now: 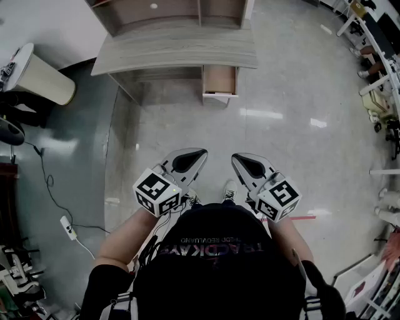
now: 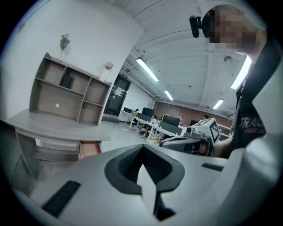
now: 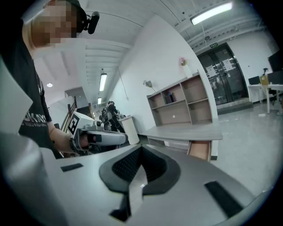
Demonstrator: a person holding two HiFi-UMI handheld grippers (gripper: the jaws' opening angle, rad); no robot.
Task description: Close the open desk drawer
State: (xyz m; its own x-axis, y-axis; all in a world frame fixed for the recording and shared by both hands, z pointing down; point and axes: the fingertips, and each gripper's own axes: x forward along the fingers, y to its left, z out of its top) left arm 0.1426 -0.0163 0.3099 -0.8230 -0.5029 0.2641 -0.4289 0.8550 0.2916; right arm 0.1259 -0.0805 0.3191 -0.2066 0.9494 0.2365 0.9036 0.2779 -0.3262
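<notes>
Head view, room: a glossy pale tiled floor reflected the ceiling lights; a cable and power strip lay on it at the left.
Head view, surface: a light wood-grain desk stood at the top of the view, with a shelf unit on its back edge.
Head view, drawer: it was pulled out under the right end of the desk top, its brown inside open, well apart from both grippers.
Head view, pose: the left gripper and right gripper were held side by side near the body, tips angled toward each other and toward the desk, with bare forearms behind them.
Left gripper view, room: rows of office desks with monitors stood under strip lights.
Left gripper view, drawer: it showed at the left, open below the desk top.
Left gripper view, jaws: they were pressed together with nothing between them.
Right gripper view, room: a white wall and glass doors rose behind the shelf unit.
Right gripper view, drawer: it hung open under the near end of the desk.
Right gripper view, jaws: they were pressed together and empty.
</notes>
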